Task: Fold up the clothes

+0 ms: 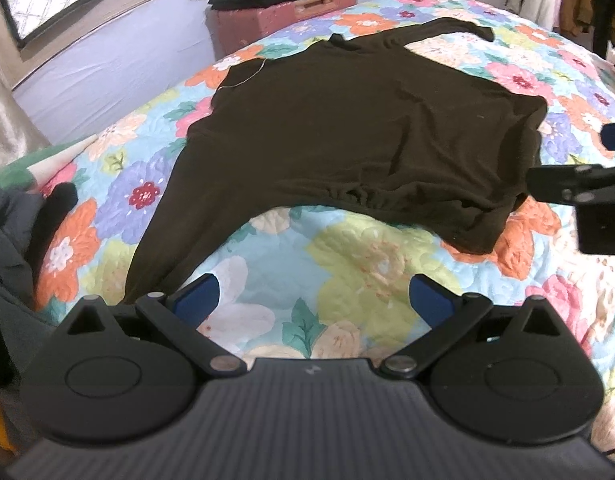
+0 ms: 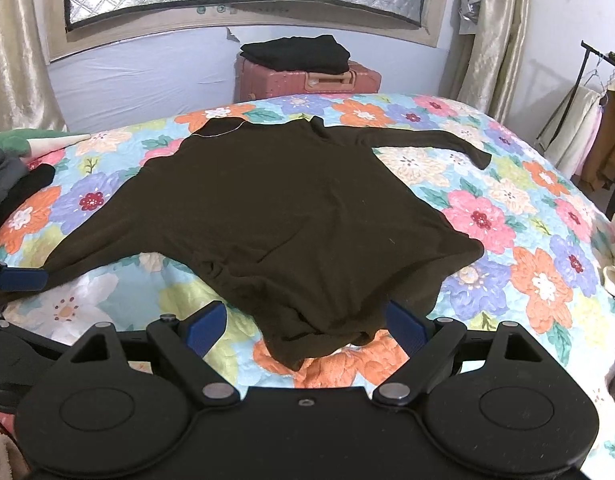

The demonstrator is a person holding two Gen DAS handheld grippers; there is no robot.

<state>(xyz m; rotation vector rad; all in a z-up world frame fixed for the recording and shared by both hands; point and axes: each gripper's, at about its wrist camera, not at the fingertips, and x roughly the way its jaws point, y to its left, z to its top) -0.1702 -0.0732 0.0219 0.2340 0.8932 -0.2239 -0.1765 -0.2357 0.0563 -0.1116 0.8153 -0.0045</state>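
Observation:
A dark brown long-sleeved top [image 1: 347,128] lies spread on the floral bedspread [image 1: 347,264], collar far, hem near; it also shows in the right wrist view [image 2: 291,216]. Its near hem is bunched. My left gripper [image 1: 313,300] is open and empty above the quilt, with the near left sleeve [image 1: 155,256] beside its left finger. My right gripper [image 2: 305,326] is open, its blue fingers on either side of the hem's drooping corner [image 2: 307,340], not closed on it. The right gripper also shows at the right edge of the left wrist view [image 1: 587,188].
A pink suitcase [image 2: 307,76] with folded black clothes [image 2: 295,54] stands behind the bed below the window. Grey and green clothing [image 1: 7,232] lies at the bed's left edge. A clothes rack [image 2: 599,120] stands at the right.

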